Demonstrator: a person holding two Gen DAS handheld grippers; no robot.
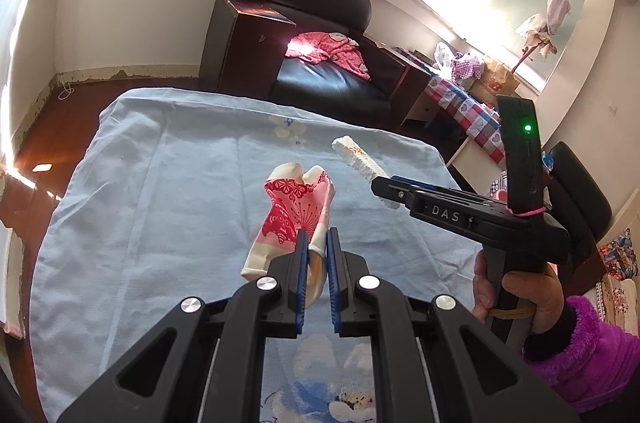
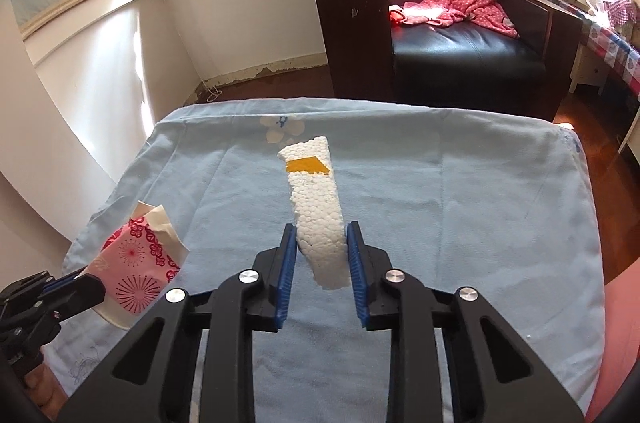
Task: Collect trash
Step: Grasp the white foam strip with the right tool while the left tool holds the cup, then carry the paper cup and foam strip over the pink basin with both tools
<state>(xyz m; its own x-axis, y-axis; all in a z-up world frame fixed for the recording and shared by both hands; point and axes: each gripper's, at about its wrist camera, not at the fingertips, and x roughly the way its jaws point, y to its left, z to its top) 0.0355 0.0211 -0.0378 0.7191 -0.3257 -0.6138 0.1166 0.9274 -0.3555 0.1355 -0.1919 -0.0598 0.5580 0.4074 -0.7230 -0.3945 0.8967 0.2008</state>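
A light blue sheet (image 2: 460, 199) is covering the counter, with a black armchair (image 2: 460, 47) standing beyond its far edge and a pink spotted garment (image 2: 456, 7) lying on the seat.

At the left, the left gripper (image 1: 318, 237) is reaching over the sheet, its 2 blue-padded fingers (image 1: 302, 255) drawn close together and pinching the lower edge of a crumpled pink-and-cream floral wrapper (image 1: 296, 211), which is standing up from the sheet near the counter's left side.

To the right, the right gripper (image 2: 322, 239) is sitting with its fingers (image 2: 354, 255) partly closed around the near end of a white foam strip (image 2: 316, 199) bearing a yellow patch; both pads are touching the foam's sides. The strip is angling up and away toward the middle of the sheet.
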